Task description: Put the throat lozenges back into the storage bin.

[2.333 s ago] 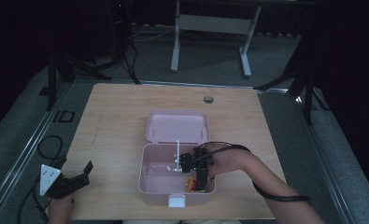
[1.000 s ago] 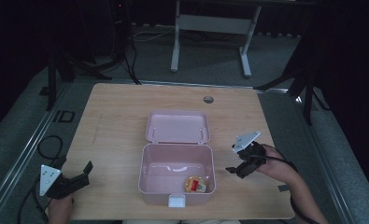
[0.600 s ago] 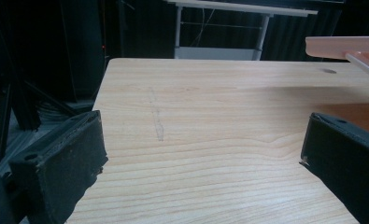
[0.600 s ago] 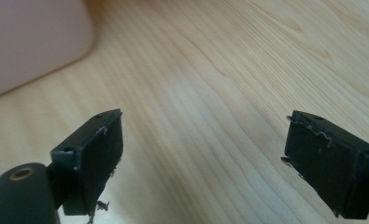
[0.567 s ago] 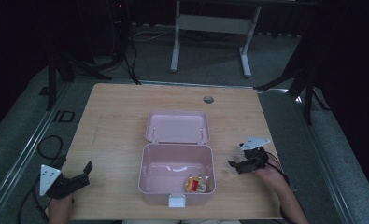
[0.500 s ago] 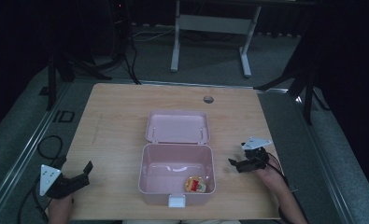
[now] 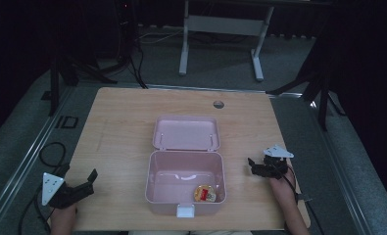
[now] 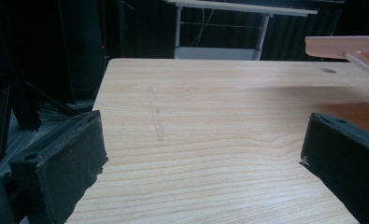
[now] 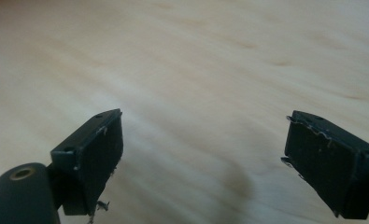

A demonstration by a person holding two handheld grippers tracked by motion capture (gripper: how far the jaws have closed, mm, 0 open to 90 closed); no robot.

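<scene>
**Inspector:** State of the tools, please.

**Assistant:** Right gripper [image 7: 260, 168] rests low over the table [image 7: 117, 122], just right of the pink box [image 7: 185, 182]; jaws spread wide with nothing between them, bare wood beneath in its own view [image 9: 201, 154]. Left gripper [image 7: 78, 188] sits at the near left corner, well apart from the box; jaws likewise parted and empty, as its own view [image 8: 203, 154] confirms.

**Inspector:** And the item?

**Assistant:** A small round object [image 7: 205, 194], yellow with red on it, lies on the box floor, toward the near right corner; I cannot tell what it is. The lid [image 7: 186, 132] is thrown back flat on the table behind the box; the latch [image 7: 185, 211] faces the person.

**Inspector:** Reason for the arrangement?

**Assistant:** In my judgement the object sits placed inside; the right tool stands clear so the lid may swing; the left is parked out of the way. Closing appears the step outstanding; the lid hinges away, so a jaw must reach behind it.
</scene>
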